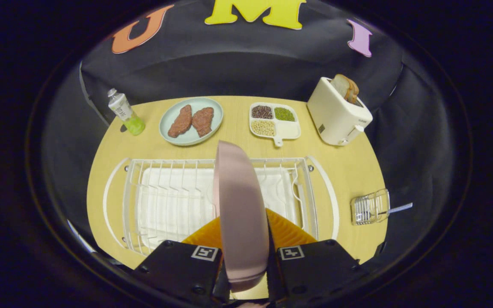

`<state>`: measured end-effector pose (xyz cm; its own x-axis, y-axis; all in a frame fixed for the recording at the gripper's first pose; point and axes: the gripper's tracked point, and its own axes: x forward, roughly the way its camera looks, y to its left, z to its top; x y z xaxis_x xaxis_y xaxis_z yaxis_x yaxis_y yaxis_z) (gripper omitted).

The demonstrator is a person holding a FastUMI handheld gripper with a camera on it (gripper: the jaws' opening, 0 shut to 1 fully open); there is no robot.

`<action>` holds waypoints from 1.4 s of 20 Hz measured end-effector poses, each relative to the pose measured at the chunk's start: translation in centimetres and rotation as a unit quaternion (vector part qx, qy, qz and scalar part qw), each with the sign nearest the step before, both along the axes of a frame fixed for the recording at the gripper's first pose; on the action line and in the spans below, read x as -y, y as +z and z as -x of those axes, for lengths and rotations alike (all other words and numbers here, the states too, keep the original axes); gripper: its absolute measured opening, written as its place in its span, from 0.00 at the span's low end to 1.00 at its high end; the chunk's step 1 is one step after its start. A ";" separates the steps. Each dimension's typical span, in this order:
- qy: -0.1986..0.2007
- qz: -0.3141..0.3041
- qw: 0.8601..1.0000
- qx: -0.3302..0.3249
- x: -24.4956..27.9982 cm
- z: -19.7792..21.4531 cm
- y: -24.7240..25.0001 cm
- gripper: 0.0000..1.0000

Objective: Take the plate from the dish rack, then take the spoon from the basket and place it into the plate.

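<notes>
The hand-held gripper [246, 256] clamped the pink plate [240, 214] edge-on between both fingers, upright above the white dish rack [165, 201]. The spoon [400, 208] lay in the wire basket [370, 207] on the surface [349, 167], well apart from the plate.

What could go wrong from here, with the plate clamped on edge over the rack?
1. The gripper holds the pink plate by its rim alone, standing on edge; it could pivot or slip between the fingers when tilted flat.
2. The plate hangs above the dish rack; a low sideways move could catch its wires.
3. The spoon sits in a small basket near the table edge; a nudge could push it off.
</notes>
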<state>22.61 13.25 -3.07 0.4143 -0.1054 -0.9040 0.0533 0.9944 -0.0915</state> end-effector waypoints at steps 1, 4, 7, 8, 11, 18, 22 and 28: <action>-0.002 0.016 1.000 0.008 0.4 -0.1 0.5 0.38; 0.003 0.031 0.999 0.038 0.9 -0.5 2.9 0.36; 0.008 0.021 0.998 0.065 1.9 0.3 4.9 0.36; 0.011 0.008 0.997 0.072 2.1 1.0 5.3 0.36; 0.019 -0.039 0.995 0.088 2.9 3.9 6.7 0.36; 0.027 -0.116 0.985 0.124 5.8 11.9 7.7 0.36; 0.017 -0.149 0.981 0.120 7.1 15.7 5.3 0.36; 0.005 -0.217 0.972 0.091 6.6 19.7 -0.7 0.36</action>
